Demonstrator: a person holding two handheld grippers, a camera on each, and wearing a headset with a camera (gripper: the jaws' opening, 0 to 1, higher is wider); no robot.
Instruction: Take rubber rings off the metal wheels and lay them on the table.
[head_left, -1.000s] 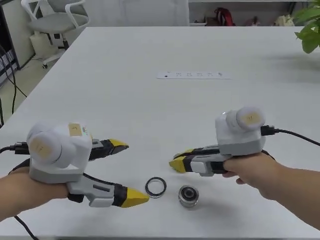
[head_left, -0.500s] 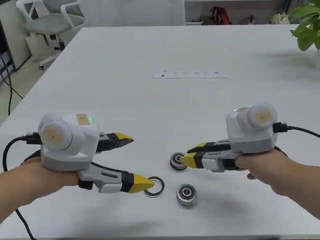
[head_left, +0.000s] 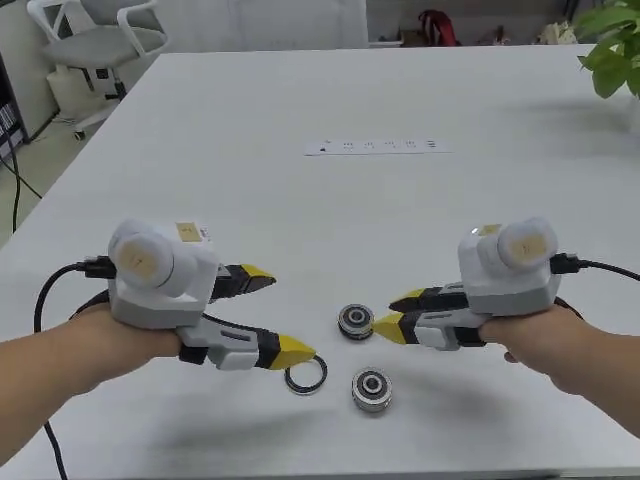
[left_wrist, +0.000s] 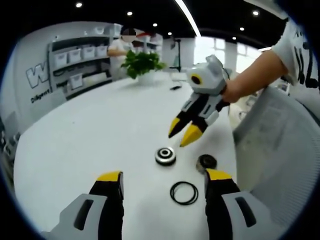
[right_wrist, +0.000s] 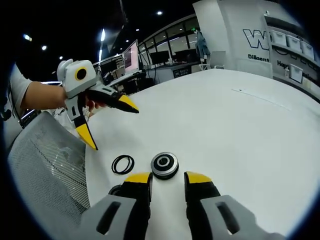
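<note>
Two small metal wheels lie near the table's front edge. One wheel (head_left: 356, 320) (left_wrist: 165, 156) (right_wrist: 164, 165) has a dark outer rim and sits just off the tips of my right gripper (head_left: 395, 312) (right_wrist: 168, 178), which is open with nothing between its jaws. The second wheel (head_left: 371, 389) (left_wrist: 206, 161) lies closer to me. A loose black rubber ring (head_left: 305, 376) (left_wrist: 184, 193) (right_wrist: 122, 164) lies flat on the table beside it, under the lower fingertip of my left gripper (head_left: 280, 313) (left_wrist: 164, 176), which is wide open and empty.
A white strip (head_left: 378, 147) lies at mid-table. An office chair (head_left: 100, 40) stands at the far left and a green plant (head_left: 608, 50) at the far right. The table (head_left: 300, 200) runs wide and bare behind the grippers, and its front edge is just below the wheels.
My right gripper has drawn back to the right, and its jaws have parted, uncovering a wheel in front of its tips. My left gripper has moved right, over the loose ring.
</note>
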